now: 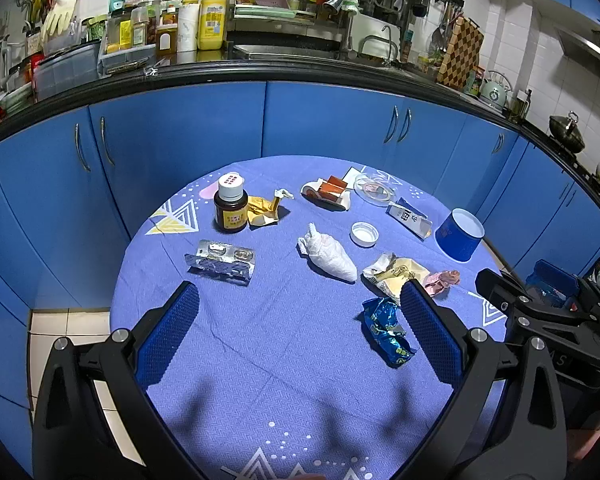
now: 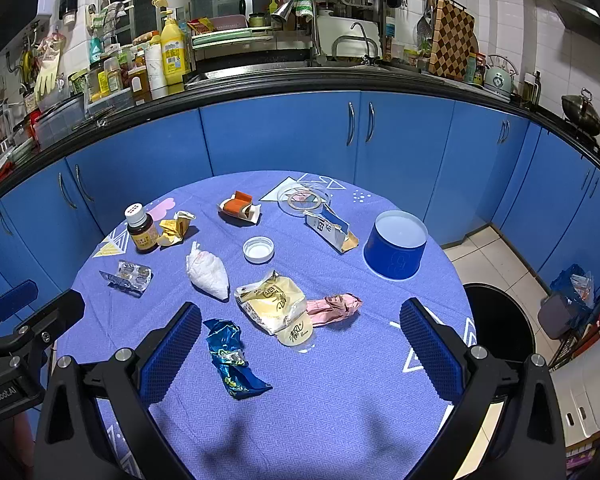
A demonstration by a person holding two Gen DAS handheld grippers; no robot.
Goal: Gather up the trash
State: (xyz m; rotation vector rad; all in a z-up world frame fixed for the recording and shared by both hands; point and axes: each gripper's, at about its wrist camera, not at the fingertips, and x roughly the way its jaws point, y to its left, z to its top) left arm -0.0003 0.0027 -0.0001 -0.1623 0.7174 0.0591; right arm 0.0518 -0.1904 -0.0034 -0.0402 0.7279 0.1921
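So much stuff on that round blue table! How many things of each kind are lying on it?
Crumpled wrappers and paper: 5 (blue foil, cream packet, pink, white wad, yellow)
Torn cartons: 2 (orange, white)
Blister packs: 1
Bottles: 1
Lids: 2 (white cap, clear)
Blue tubs: 1
Total: 12

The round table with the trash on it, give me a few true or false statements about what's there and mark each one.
1. The left hand-held gripper is open and holds nothing. True.
2. The brown medicine bottle lies on its side. False: it stands upright.
3. The blue foil wrapper lies nearer the grippers than the blue paper cup. True.
4. The white bottle cap is screwed onto the bottle. False: it lies loose on the tablecloth.
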